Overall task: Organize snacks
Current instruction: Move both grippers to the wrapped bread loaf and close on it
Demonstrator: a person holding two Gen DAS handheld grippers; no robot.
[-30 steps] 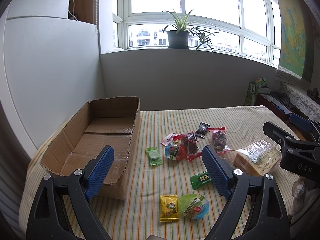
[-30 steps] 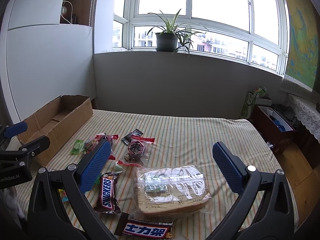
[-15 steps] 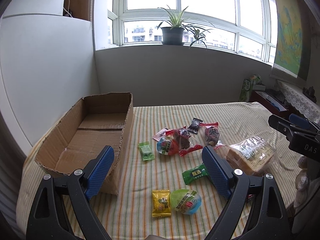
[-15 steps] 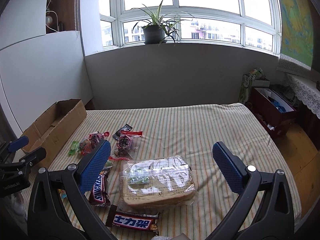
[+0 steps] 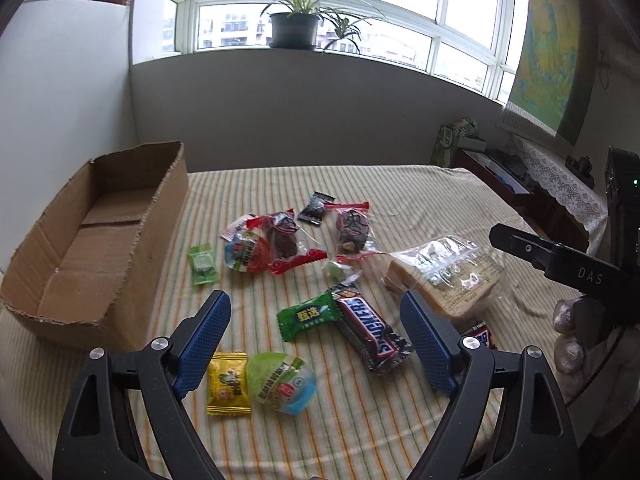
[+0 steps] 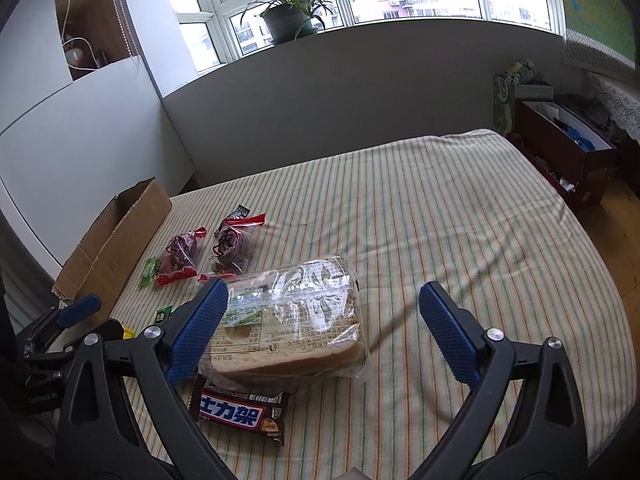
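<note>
Snacks lie spread out on a striped bed [image 6: 460, 220], and none is in the jaws yet. The left gripper [image 5: 316, 344] has its jaws wide apart, and they have just been closing a little with nothing between the pads. Right under it sit a green candy [image 5: 306, 316], a Snickers bar [image 5: 372, 330], a yellow candy [image 5: 228, 383] and a round jelly cup [image 5: 280, 382]. The right gripper [image 6: 324, 330] is wide too, and its jaws have also just been closing a bit, with nothing pinched. The bread bag [image 6: 292, 320] lies partly between them, close to the left pad, but I do not see the pads press on it. A second chocolate bar [image 6: 240, 412] lies just in front of the bread.

Farther off are two dark cakes in clear wrap with red edges [image 5: 316, 236], a small black packet [image 5: 316, 209] and a small green packet [image 5: 204, 266]. The cardboard box [image 5: 92, 240] stands open at the left side of the bed, near the pile.

I think the bread is soft and will squash, so it wants a gentle hold across its middle. The plastic wraps look shiny and may slip. The little candies are light and flat; pinching a crimped end looks easiest. The bars seem firmer and could be held across the middle.
</note>
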